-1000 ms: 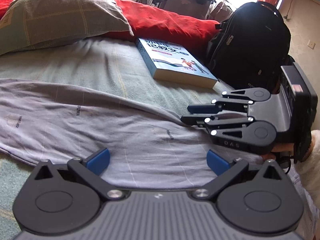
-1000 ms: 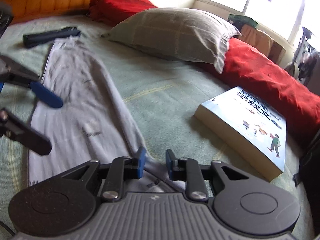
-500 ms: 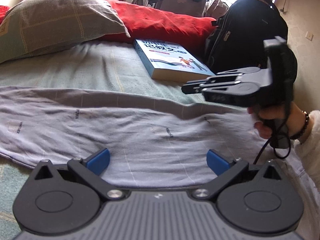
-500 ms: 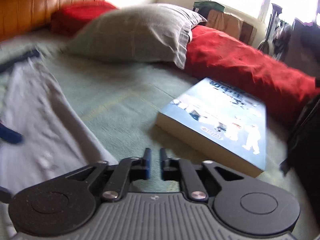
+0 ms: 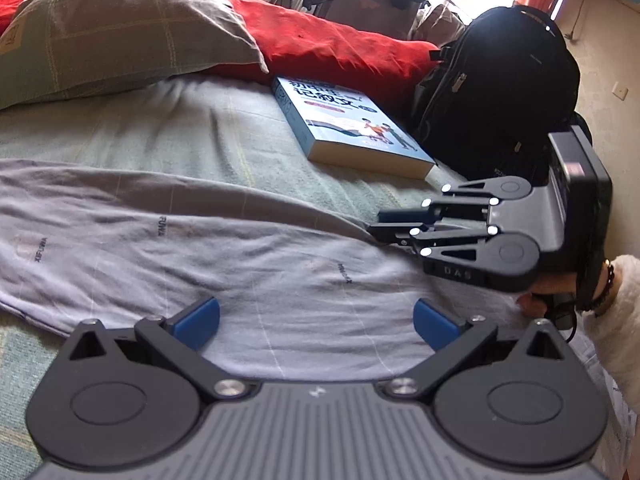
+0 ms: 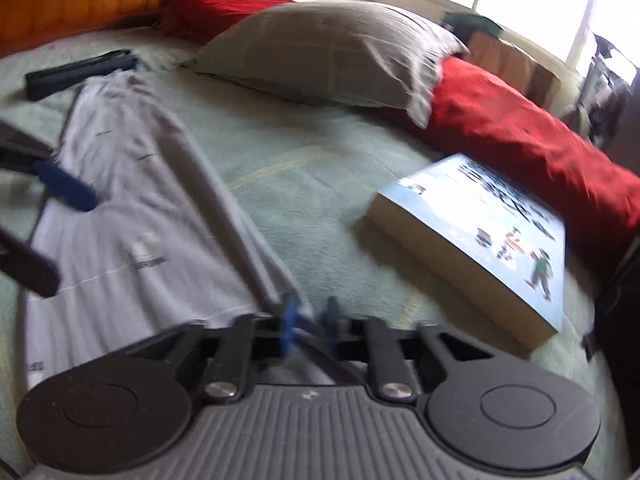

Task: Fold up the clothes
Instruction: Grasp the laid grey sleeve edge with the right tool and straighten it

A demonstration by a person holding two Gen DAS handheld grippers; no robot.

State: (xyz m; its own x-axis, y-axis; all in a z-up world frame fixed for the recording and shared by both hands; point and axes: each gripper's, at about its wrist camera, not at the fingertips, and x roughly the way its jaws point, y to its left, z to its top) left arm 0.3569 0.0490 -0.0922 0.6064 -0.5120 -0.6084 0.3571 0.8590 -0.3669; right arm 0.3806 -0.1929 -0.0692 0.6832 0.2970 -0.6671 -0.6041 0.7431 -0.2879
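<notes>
Grey trousers (image 5: 224, 248) lay stretched along a green bedsheet (image 5: 168, 140), a book (image 5: 352, 124) and pillow (image 5: 112, 28) beyond them. The left gripper (image 5: 316, 320) hovered over the cloth, its blue pads spread wide. The right gripper (image 6: 308, 320) sat at the trousers' edge, its pads drawn narrow around a fold of the fabric.

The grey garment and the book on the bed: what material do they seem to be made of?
The grey garment looks like soft, matte knit fabric, perhaps cotton: it lies limp with shallow wrinkles and small printed words. The book looks like a paperback: a smooth, slightly glossy printed cover over a thick block of cream paper pages.
</notes>
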